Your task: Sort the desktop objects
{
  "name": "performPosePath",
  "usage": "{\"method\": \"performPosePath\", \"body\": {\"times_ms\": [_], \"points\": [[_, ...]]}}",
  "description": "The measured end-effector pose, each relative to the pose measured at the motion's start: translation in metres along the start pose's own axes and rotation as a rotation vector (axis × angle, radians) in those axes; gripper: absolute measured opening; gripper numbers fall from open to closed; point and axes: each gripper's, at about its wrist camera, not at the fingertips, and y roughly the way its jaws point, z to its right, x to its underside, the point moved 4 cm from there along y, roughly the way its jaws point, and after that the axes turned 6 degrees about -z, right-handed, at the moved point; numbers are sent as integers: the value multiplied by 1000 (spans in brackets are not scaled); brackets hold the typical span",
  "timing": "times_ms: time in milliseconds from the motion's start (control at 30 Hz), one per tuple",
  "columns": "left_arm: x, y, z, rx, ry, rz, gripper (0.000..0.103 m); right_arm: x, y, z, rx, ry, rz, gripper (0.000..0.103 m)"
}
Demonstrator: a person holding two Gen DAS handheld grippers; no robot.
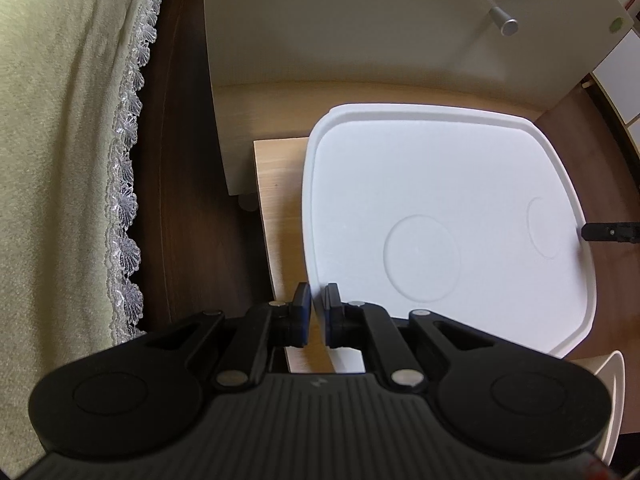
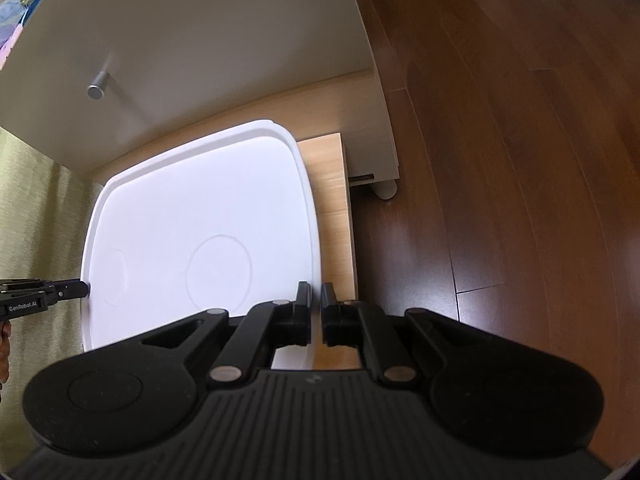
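White plastic tray (image 1: 440, 208), bare of objects, is pinched at opposite rims: the left gripper (image 1: 316, 320) clamps its left edge, the right gripper (image 2: 316, 316) its right edge. Beneath the tray lies a light wooden board (image 2: 336, 208); beyond it, a cream cabinet door with metal knob (image 1: 505, 22). Sorting seems either finished or unstarted; I cannot tell which.

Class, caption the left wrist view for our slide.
Left claw shut on the white tray's edge above a wooden board.

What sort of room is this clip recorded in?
Probably a bedroom or similar home room: a lace-edged green bedspread, dark wood flooring, and a cream cabinet with a metal knob standing behind the white tray that both grippers are holding.
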Motion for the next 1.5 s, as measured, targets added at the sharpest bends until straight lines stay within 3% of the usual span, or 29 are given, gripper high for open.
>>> {"method": "performPosePath", "body": {"times_ms": [633,1500], "points": [[-1,-37,0,-7,-5,61,4,3,-32,-11,-15,-2,49,5],[23,-75,4,-23,11,77,4,26,-82,-28,-40,-7,107,5]]}}
